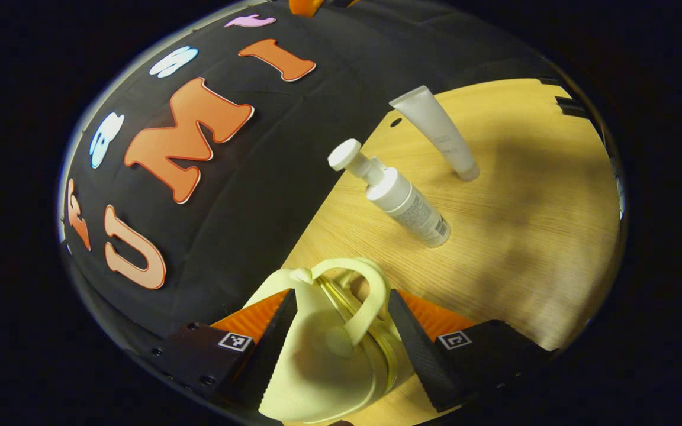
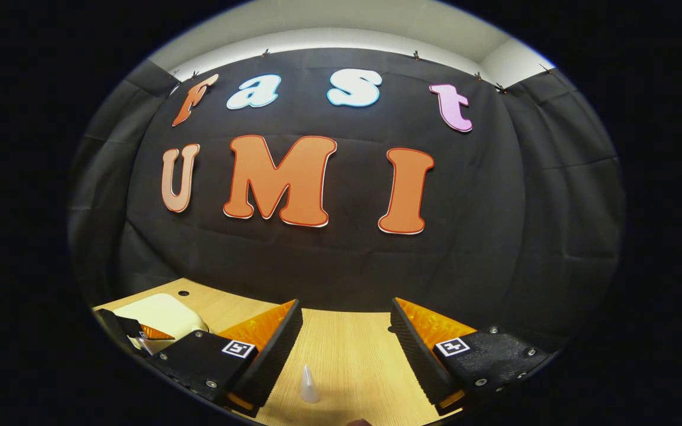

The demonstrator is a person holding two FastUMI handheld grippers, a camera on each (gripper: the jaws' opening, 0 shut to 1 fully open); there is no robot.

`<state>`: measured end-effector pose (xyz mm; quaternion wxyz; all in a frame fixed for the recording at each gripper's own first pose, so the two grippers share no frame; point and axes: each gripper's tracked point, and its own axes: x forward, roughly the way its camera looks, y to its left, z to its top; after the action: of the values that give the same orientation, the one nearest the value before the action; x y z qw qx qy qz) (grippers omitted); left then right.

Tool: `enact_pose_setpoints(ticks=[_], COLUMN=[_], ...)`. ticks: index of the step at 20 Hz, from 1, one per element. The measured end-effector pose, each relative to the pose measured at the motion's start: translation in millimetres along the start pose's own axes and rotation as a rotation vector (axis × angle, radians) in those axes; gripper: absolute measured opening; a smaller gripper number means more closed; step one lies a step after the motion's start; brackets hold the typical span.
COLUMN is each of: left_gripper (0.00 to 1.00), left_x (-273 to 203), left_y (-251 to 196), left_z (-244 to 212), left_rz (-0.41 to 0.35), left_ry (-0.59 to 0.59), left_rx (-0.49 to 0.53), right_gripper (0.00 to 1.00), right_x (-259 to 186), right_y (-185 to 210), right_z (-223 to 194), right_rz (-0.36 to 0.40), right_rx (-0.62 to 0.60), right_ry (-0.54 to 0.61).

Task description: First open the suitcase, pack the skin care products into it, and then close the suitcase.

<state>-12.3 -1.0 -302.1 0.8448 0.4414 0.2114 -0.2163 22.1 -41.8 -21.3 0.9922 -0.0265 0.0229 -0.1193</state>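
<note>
A small pale yellow suitcase [image 1: 317, 361] with a loop handle [image 1: 364, 296] and a gold rim lies between the wide-apart fingers of my left gripper [image 1: 341, 307]. The fingers stand close along both its sides, and the gripper looks open. Beyond it on the wooden table [image 1: 524, 236] stand a white pump bottle [image 1: 403, 198] and a white tube [image 1: 438, 130] on its cap. In the right gripper view the suitcase [image 2: 160, 313] sits at the far left with the left gripper [image 2: 140, 334] at it. My right gripper [image 2: 344, 331] is open above the table, with a small white pointed cap [image 2: 308, 384] below it.
The black cloth wall [image 1: 246, 177] runs right behind the table's back edge. A small round hole [image 1: 395, 122] is in the tabletop near the tube, and another hole [image 2: 183, 293] near the suitcase. Bare wood [image 2: 347, 355] lies between the right gripper's fingers.
</note>
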Motion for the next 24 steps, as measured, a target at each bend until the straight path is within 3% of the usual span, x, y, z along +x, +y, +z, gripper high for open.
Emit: enact_pose_setpoints(ticks=[1,4,11,12,13,14,17,19,24], left_gripper=[1.0,0.93,0.67,0.53,0.31,0.23,0.2,0.1,0.07], left_x=[2.2,4.5,34.1,34.6,31.0,29.1,24.5,22.6,21.9], left_y=[0.8,-5.0,-7.7,-11.3,-13.2,-11.8,-5.3,-6.3,1.7], left_z=[-0.8,-4.1,-7.2,-7.7,-6.1,-5.2,9.5,0.5,7.1], left_rz=[0.01,0.021,0.098,0.087,0.088,0.087,0.092,0.118,0.182], left_ry=[0.012,0.037,0.082,0.088,0.078,0.081,0.05,0.029,-0.007], left_rx=[0.013,0.062,0.166,0.168,0.172,0.176,0.128,0.095,-0.069], right_gripper=[0.95,0.95,0.95,0.95,0.95,0.95,0.95,0.95,0.95], right_x=[-1.1,-1.8,-6.1,-6.8,-7.2,-7.2,-6.5,-6.2,-0.5], right_y=[-0.1,0.3,0.5,-0.1,0.3,0.5,1.4,4.0,16.0], right_z=[0.3,-0.6,3.4,3.5,3.7,3.7,2.1,0.5,2.5], right_rz=[-0.001,0.002,0.008,0.009,0.009,0.009,0.012,0.018,0.036], right_rx=[-0.001,0.001,-0.003,-0.004,-0.007,-0.009,-0.007,-0.01,-0.008], right_ry=[-0.003,-0.001,-0.009,-0.012,-0.012,-0.012,-0.006,-0.003,-0.005])
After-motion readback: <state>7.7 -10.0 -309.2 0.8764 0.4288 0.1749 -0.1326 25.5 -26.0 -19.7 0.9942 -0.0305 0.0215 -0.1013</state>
